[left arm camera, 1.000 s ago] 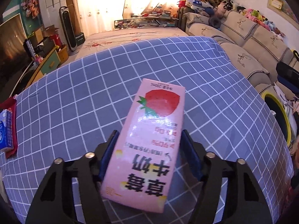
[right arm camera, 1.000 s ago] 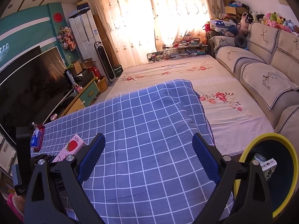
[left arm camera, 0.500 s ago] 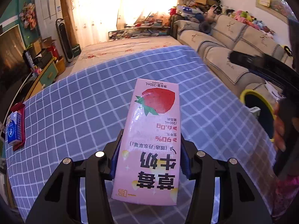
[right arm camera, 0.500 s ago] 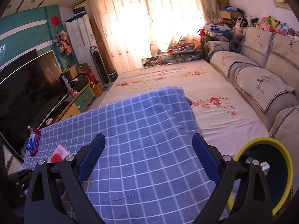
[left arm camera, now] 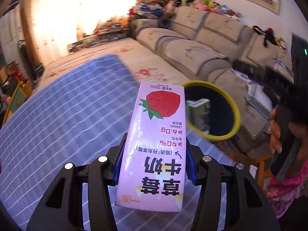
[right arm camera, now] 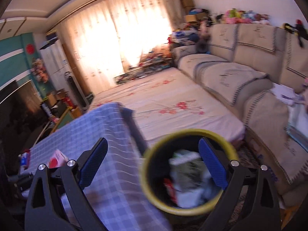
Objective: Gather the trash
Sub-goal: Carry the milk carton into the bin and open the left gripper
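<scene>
Left wrist view: left gripper (left arm camera: pixel 155 165) is clamped on a pink strawberry milk carton (left arm camera: pixel 156 144), blue pads pressed to both long sides. The carton stands lifted off the blue checked tablecloth (left arm camera: pixel 63 115) and fills the lower centre of the frame, its print upside down. Its top edge overlaps the left rim of the yellow-rimmed bin (left arm camera: pixel 233 111), which sits right of centre, beyond the table edge. Inside the bin is a greenish-white box (left arm camera: pixel 200 111). At the right edge a hand (left arm camera: pixel 275 134) holds a black handle.

Right wrist view, blurred: right gripper (right arm camera: pixel 153 164) has its jaws spread wide with nothing between the pads. The bin fills lower centre, partly between the fingers, with crumpled packaging in it. The pink carton shows small at lower left, above the tablecloth. A beige sofa (right arm camera: pixel 250 73) runs along the right.
</scene>
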Demonstrator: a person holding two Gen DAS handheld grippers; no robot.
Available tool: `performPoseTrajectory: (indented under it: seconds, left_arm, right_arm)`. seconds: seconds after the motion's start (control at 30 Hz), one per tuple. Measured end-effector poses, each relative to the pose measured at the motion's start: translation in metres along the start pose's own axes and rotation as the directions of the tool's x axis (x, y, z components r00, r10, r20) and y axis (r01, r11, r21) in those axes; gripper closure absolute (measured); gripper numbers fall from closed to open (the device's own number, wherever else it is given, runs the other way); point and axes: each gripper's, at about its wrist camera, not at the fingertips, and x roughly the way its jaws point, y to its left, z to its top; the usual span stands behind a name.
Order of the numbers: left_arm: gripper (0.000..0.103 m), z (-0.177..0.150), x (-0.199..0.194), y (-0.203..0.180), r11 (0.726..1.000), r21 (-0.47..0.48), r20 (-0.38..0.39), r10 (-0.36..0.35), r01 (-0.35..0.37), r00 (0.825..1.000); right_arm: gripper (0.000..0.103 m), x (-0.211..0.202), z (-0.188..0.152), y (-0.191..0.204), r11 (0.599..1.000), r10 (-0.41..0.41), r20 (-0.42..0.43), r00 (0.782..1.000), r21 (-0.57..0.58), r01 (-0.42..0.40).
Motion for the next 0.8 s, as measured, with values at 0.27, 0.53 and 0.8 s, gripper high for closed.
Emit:
performPoseTrajectory:
  seconds: [0.27, 0.53, 0.8]
  left_arm:
    - [0.052, 0.050, 0.078, -0.107, 0.985, 0.132, -0.106, -0.095, 0.108, 0.990]
    - [0.052, 0.080, 0.173, -0.150, 0.981, 0.180, -0.227, -0.035, 0.078, 0.973]
    - [0.025, 0.081, 0.202, -0.154, 0.976, 0.214, -0.237, 0.022, 0.030, 0.971]
  right_arm:
    - [0.012, -0.046, -0.031, -0.125, 0.969, -0.213, -0.034, 0.977, 0.123, 0.215]
    - [0.012, -0.049, -0.039, -0.157, 0.962, -0.220, -0.049, 0.974, 0.157, 0.225]
    - [0.012, -0.038, -0.048, -0.159, 0.965, -0.198, -0.085, 0.977, 0.157, 0.209]
